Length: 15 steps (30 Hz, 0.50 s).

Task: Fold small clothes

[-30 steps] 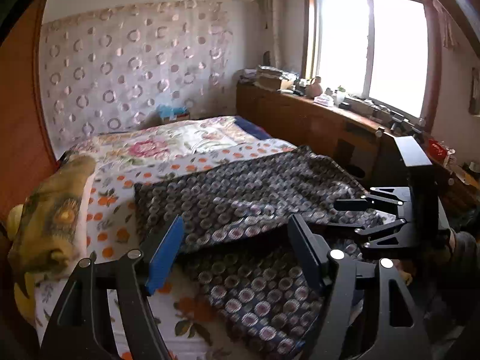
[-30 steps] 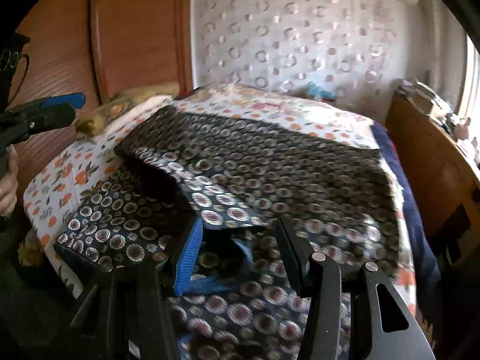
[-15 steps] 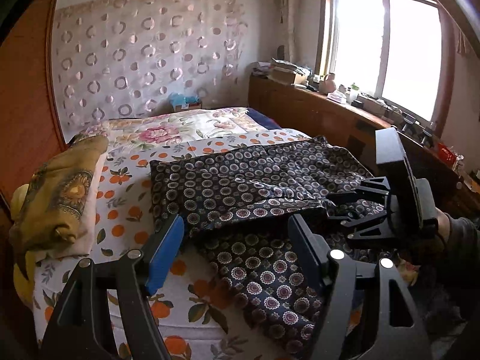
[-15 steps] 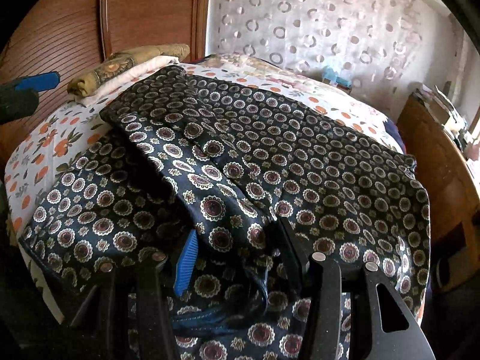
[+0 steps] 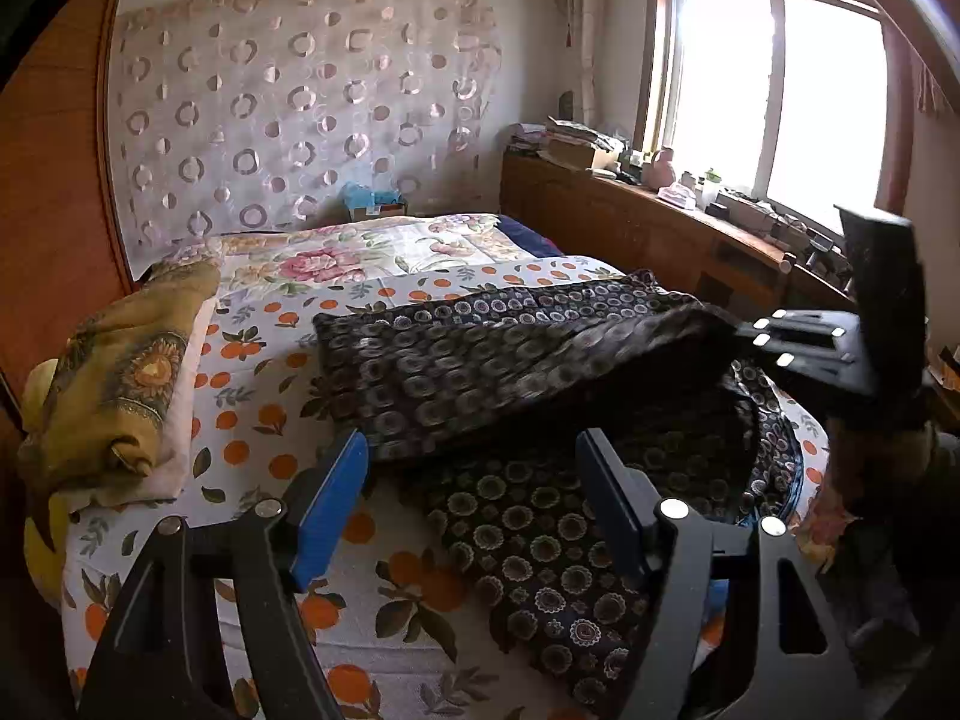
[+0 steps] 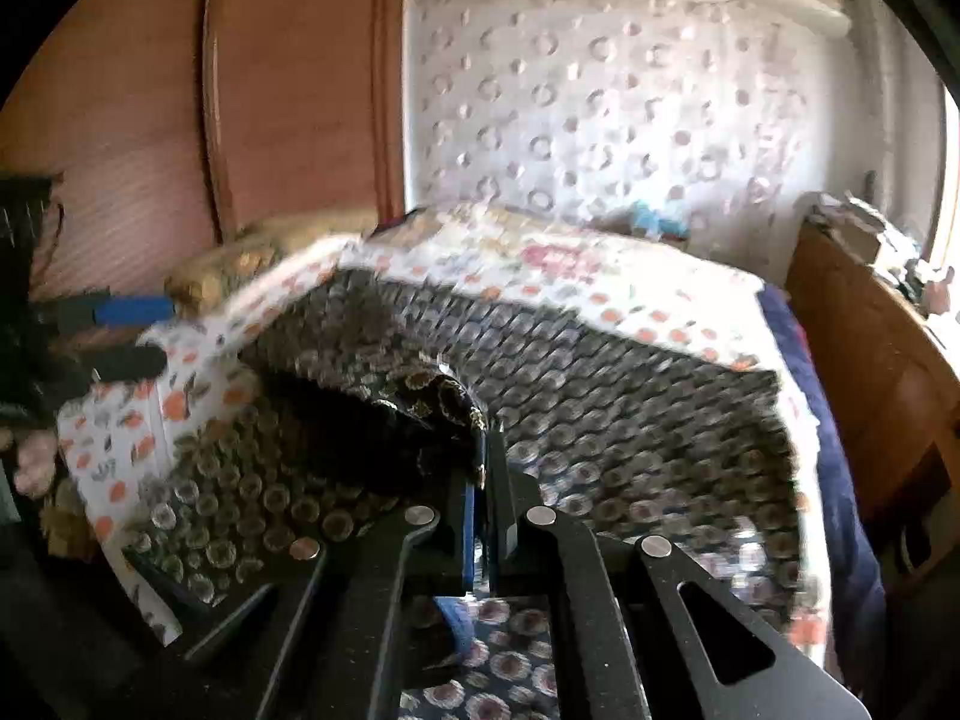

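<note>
A dark garment with a round flower print lies across the bed, partly folded over itself. It also shows in the right wrist view. My left gripper is open and empty, held above the garment's near left edge. My right gripper is shut on a bunched edge of the garment and holds it up off the bed. It shows at the right of the left wrist view, where the lifted cloth hangs from it. The left gripper's fingers show at the left of the right wrist view.
The bed has an orange-print sheet and a floral quilt. A folded yellow blanket lies at the left. A wooden cabinet with clutter runs under the window on the right. A wooden wardrobe stands left.
My right gripper has closed on the garment's edge and lifted it. The left gripper has stayed open and shifted a little.
</note>
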{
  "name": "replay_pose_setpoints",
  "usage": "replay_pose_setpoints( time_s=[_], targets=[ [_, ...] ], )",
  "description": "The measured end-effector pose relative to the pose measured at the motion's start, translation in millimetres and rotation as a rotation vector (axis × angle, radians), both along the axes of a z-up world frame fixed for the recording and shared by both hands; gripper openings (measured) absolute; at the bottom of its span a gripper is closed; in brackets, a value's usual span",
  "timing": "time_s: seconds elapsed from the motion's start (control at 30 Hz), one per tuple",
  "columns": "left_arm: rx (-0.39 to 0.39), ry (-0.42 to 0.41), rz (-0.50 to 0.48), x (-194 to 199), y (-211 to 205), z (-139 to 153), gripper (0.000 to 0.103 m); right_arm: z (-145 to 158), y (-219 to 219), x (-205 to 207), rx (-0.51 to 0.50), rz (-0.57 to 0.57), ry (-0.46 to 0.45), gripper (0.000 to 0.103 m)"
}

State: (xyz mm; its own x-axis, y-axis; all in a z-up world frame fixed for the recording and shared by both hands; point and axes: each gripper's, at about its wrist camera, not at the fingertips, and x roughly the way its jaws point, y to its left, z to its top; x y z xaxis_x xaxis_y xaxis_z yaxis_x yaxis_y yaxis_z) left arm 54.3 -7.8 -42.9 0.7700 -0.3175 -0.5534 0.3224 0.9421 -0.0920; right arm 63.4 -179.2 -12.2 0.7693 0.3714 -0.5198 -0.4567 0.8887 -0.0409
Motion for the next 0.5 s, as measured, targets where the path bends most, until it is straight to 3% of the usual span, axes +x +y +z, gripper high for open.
replay_pose_setpoints(
  time_s=[0.5],
  targets=[
    [0.000, -0.010, -0.028, -2, -13, 1, 0.073, 0, -67, -32, -0.024, -0.234, 0.025, 0.002]
  ],
)
